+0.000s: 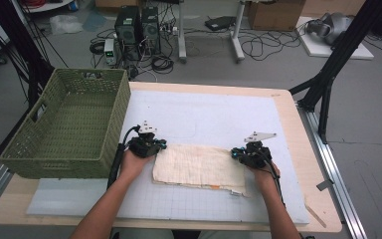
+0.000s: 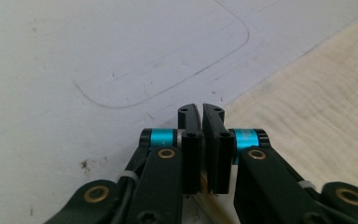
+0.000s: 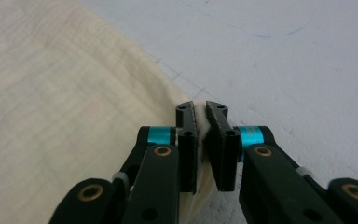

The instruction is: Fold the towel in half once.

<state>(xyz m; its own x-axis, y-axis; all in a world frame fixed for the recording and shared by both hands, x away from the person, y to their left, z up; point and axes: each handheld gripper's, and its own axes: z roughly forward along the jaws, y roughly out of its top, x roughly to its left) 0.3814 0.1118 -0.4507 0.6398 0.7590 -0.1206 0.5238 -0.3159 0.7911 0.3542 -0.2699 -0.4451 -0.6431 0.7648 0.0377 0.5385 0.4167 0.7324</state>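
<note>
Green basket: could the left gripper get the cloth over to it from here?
Probably yes. The left gripper grips the cloth's corner right beside the green basket, open-topped, with nothing between; the right gripper pinches the far corner.

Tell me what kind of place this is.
Probably a lab or workshop set up for recording: computer towers and loose cables lie on the floor, and black rig legs flank the table.
</note>
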